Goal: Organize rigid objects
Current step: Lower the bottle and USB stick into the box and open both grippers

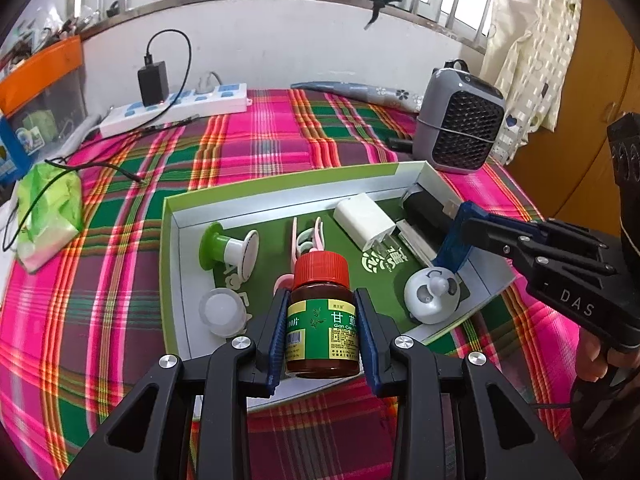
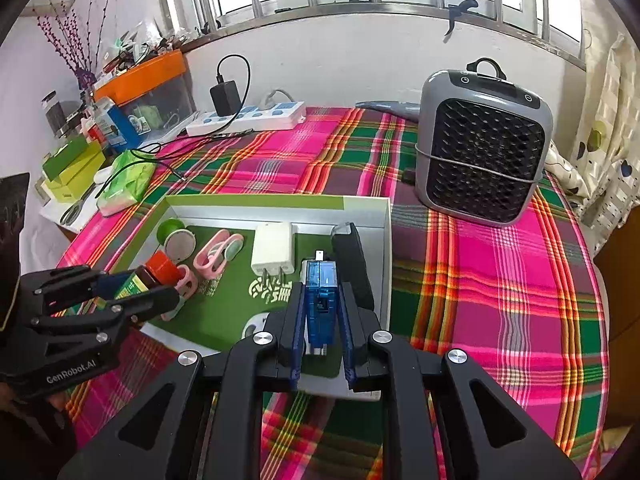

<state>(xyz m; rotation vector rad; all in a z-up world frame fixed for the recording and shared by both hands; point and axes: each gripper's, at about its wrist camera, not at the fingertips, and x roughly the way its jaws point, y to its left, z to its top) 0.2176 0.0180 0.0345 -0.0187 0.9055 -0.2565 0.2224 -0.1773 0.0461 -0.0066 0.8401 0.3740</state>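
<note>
A: Bottle first. The left gripper (image 1: 320, 320) is clamped on the brown medicine bottle (image 1: 322, 320), pads on either side of the green label, red cap pointing away from the hand along the fingers. Where does it hang?

B: Over the near-left part of the shallow green box (image 1: 176, 216), not resting on the floor as far as I can tell. Its long axis runs straight out from the fingers, so it tilts with the gripper, cap forward and downward.

A: And the right gripper (image 2: 320, 312)?

B: Pinched tight on a translucent blue USB device (image 2: 320, 296), its metal plug end leading. That one sits over the right side of the box, just beside the black block (image 2: 352, 264) along the right wall. So each hand is nearer its own side.

A: What is in the box already?

B: White plug adapter (image 1: 364, 220), green-and-white suction cup (image 1: 224, 246), pink clip (image 1: 308, 240), round white cap (image 1: 222, 312), round white gadget (image 1: 432, 296), plus the black block.

A: Free floor?

B: I judge the bare green patch in the middle, ahead of the bottle's cap, to be the likeliest landing spot.
</note>
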